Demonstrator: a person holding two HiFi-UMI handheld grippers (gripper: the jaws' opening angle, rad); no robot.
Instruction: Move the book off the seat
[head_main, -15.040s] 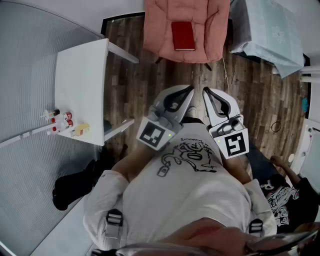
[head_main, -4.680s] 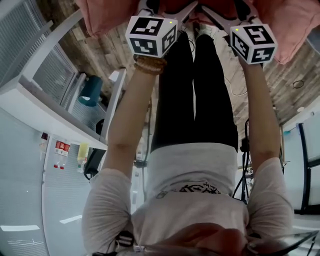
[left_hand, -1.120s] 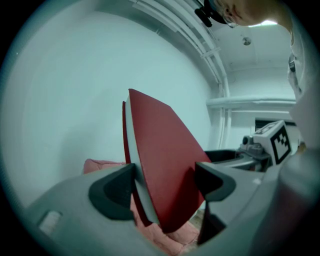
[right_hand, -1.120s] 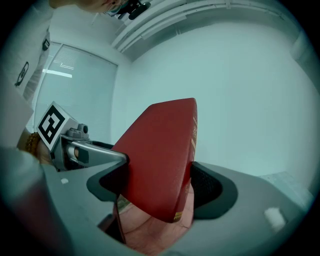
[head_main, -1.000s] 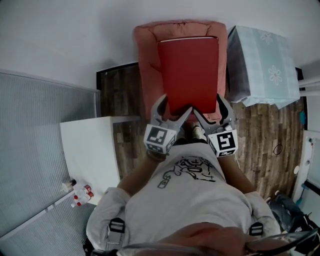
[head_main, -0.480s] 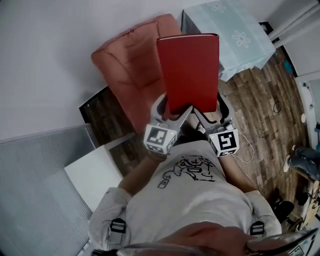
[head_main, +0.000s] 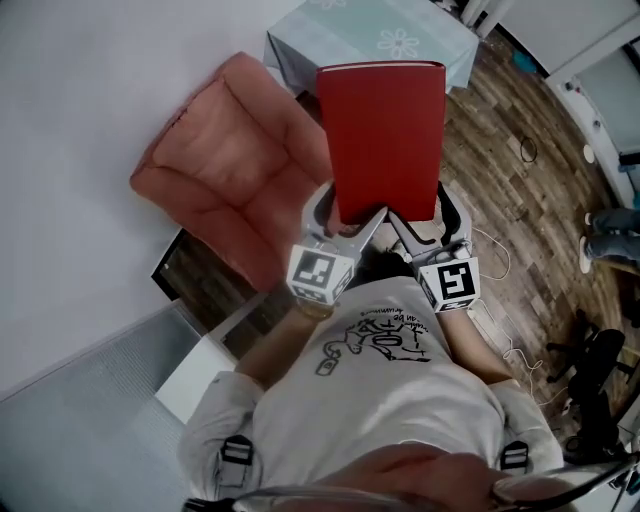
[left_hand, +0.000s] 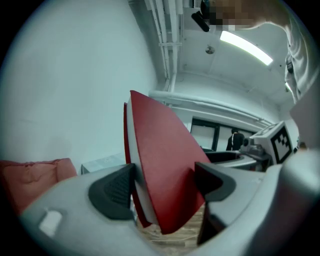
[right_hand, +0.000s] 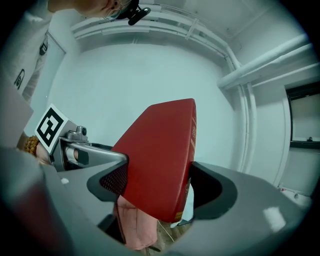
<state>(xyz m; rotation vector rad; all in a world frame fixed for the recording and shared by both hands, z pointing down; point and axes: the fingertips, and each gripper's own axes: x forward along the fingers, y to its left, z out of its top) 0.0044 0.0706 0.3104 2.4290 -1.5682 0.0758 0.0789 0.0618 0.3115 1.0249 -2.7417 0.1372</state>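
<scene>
A red hardcover book (head_main: 385, 140) is held up in front of me by its near edge, lifted off the pink armchair (head_main: 235, 180). My left gripper (head_main: 348, 208) is shut on the book's lower left corner, and my right gripper (head_main: 425, 212) is shut on the lower right corner. In the left gripper view the book (left_hand: 160, 165) stands between the two dark pads, with the chair (left_hand: 30, 172) low at the left. In the right gripper view the book (right_hand: 160, 150) fills the gap between the pads, its spine to the right. The chair's seat is bare.
A table under a pale blue flowered cloth (head_main: 380, 30) stands behind the book's top. A white table (head_main: 190, 375) is at the lower left. Cables (head_main: 500, 270) lie on the wood floor; a person's legs (head_main: 605, 235) and a dark chair base (head_main: 590, 390) are at the right.
Both grippers have swung sideways together with the book held between them. The armchair has slid from behind the book to its left, and the blue-covered table now lies behind the book's top.
</scene>
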